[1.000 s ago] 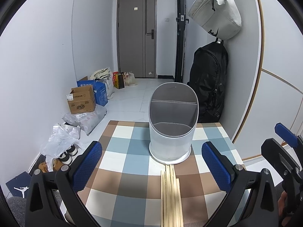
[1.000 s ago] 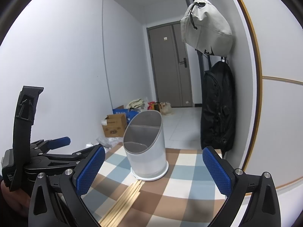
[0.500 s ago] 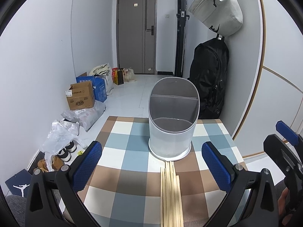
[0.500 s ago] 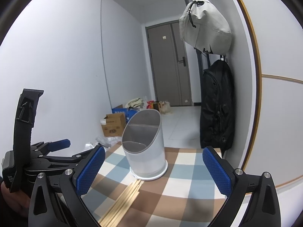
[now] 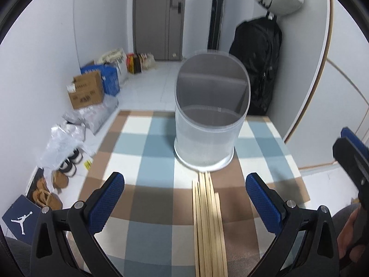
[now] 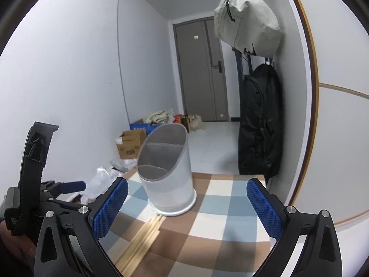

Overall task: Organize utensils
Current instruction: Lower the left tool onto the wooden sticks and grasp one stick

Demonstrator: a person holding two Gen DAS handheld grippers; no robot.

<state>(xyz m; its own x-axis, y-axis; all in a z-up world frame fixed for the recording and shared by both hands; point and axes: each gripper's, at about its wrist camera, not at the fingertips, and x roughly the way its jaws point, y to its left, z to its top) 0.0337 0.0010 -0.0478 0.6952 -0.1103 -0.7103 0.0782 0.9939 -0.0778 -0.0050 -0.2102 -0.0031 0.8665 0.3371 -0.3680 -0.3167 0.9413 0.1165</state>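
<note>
Both your grippers, left (image 5: 184,198) and right (image 6: 188,204), gape empty; chopsticks (image 5: 208,226) seemingly touch the holder (image 5: 207,138).

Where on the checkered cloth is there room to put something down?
Left of the chopsticks and the holder, the checkered cloth is bare to its edge. The right side is bare too. It's crowded in the middle, where the sticks run up to the holder.

Left gripper (image 5: 184,198) and right gripper (image 6: 187,204) side by side, jaws wide apart, empty
</note>
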